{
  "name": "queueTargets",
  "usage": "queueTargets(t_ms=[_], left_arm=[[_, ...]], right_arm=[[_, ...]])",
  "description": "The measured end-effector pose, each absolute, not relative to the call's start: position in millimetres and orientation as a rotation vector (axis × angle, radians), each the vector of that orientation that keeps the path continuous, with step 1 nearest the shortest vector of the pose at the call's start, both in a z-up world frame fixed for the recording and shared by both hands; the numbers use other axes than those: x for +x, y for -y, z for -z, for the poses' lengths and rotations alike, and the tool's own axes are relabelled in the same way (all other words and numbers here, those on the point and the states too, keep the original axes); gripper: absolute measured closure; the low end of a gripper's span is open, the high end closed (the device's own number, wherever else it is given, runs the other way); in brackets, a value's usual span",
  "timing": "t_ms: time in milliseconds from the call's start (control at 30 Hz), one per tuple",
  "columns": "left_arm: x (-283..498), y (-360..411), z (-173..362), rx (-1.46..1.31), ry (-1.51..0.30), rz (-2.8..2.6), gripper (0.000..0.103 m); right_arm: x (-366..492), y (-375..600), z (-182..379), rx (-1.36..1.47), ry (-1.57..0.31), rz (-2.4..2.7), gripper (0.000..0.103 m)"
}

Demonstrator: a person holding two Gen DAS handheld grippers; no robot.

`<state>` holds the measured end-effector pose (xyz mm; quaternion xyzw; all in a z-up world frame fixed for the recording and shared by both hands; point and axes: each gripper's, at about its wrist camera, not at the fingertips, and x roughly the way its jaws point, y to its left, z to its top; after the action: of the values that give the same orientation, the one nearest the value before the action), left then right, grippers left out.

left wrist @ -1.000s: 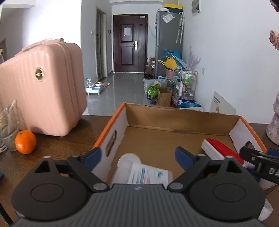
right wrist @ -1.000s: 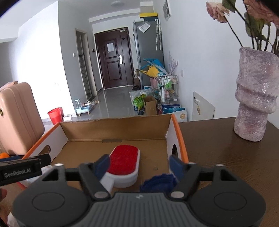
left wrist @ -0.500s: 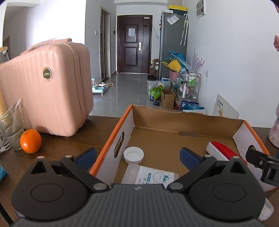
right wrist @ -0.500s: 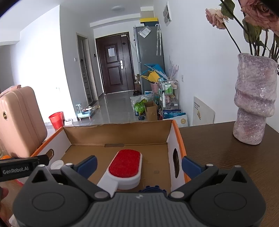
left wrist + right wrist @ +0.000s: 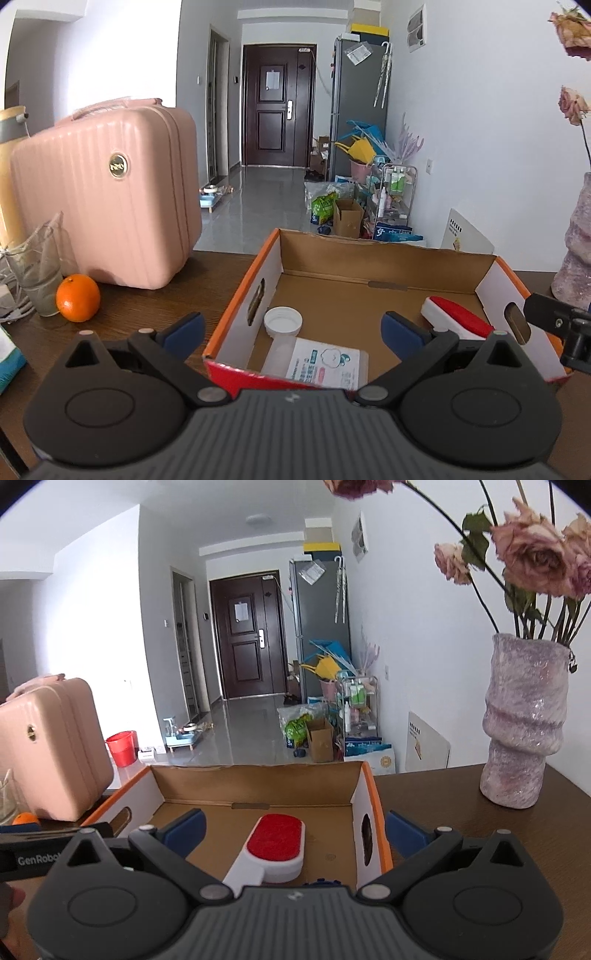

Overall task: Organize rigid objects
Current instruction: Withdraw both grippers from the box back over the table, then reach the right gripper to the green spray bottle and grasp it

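An open cardboard box [image 5: 388,258] with orange edges sits on the dark wooden table. Inside lie a clear bottle with a white cap [image 5: 282,321] and printed label, and a white brush with a red pad [image 5: 458,320]. The brush also shows in the right wrist view [image 5: 275,840], with a blue object [image 5: 323,881] just behind it at the box's near wall. My left gripper [image 5: 291,330] is open and empty above the box's near left corner. My right gripper [image 5: 295,829] is open and empty above the box's near right side.
A pink suitcase [image 5: 107,192] stands on the table at left, with an orange [image 5: 78,298] and a clear cup [image 5: 38,273] beside it. A purple vase [image 5: 524,723] with dried roses stands at right. A hallway with clutter lies beyond the table.
Both grippers have pulled back and risen from the box, and their jaws have opened wider. The bottle and the blue object now lie free in the box.
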<state>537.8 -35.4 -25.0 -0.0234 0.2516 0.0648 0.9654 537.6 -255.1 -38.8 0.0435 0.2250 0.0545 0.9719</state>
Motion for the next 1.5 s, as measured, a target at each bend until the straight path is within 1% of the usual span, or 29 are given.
queueTargets(t_ms=[500,900,1500], left_arm=[[474,28,27,-0.03,-0.473,-0.106,0.0],[414,16,29,-0.027,-0.471,-0.097,0.0],[329,1,41,-0.043,-0.506,-0.071,0.0]], right_arm=[[466,250,30,0.039,-0.394,-0.141,0.0],[405,244,30,0.029,-0.388,-0.147,0.0],[330,243,54,0.058,-0.451,-0.153,0.0]])
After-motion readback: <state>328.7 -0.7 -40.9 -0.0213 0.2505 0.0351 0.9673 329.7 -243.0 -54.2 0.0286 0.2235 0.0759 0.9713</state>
